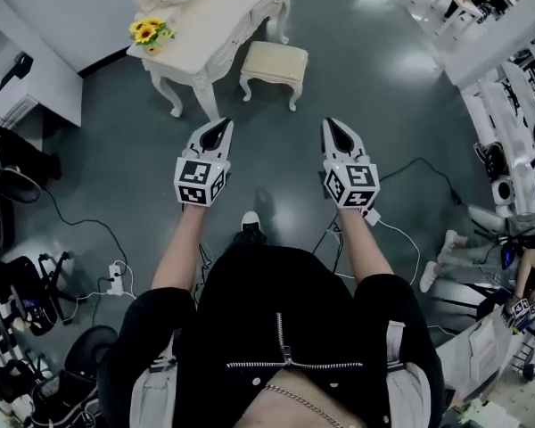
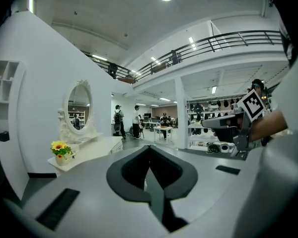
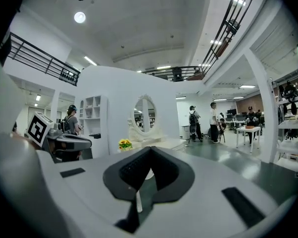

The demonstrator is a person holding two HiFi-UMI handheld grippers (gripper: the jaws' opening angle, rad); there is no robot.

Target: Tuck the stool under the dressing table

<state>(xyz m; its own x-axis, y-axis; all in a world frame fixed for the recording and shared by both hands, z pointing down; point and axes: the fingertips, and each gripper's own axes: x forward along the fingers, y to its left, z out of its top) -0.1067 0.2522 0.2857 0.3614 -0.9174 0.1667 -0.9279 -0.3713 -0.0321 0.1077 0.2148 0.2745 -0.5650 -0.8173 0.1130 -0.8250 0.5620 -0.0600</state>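
Note:
A cream cushioned stool (image 1: 274, 65) stands on the dark floor just to the right of the white dressing table (image 1: 216, 27), outside it. A pot of sunflowers (image 1: 149, 33) sits on the table's near corner. Both grippers hang side by side short of the stool, apart from it and pointing toward it. My left gripper (image 1: 221, 125) and my right gripper (image 1: 332, 123) are both shut with nothing between the jaws. In the left gripper view, the left gripper (image 2: 149, 148) faces the table (image 2: 97, 145) and its oval mirror (image 2: 79, 103). The right gripper (image 3: 150, 148) faces the same mirror (image 3: 145, 114). Neither gripper view shows the stool.
Cables and a power strip (image 1: 116, 279) lie on the floor at left. A white desk (image 1: 36, 74) and black chairs (image 1: 22, 292) line the left side. White racks (image 1: 508, 87) stand at right. Several people (image 2: 120, 120) stand far behind the table.

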